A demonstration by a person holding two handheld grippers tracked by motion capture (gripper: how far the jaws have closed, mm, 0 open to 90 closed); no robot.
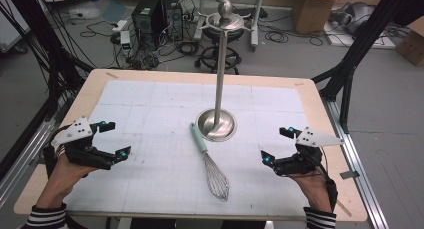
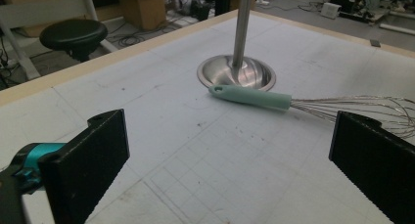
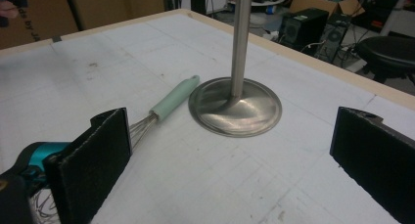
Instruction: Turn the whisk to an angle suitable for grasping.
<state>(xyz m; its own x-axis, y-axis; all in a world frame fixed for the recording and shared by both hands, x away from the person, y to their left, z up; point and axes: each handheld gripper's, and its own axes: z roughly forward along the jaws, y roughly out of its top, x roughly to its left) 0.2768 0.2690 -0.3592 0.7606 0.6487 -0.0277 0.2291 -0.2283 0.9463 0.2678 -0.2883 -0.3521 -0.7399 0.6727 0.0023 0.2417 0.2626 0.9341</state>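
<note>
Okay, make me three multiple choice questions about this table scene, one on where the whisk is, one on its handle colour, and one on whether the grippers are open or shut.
1. Where does the whisk lie?
A. Hung on the stand
B. Flat on the table, handle end by the stand's base
C. In the right gripper

2. What colour is its handle?
A. Red
B. Black
C. Pale green

3. How are the left gripper and right gripper?
A. Both open, holding nothing
B. Both shut
C. Left shut on the whisk

Answers: 1 B, it lies on the white mat beside the metal stand. 2 C, the left gripper view shows mint green. 3 A, each pair of jaws stands wide apart.
</note>
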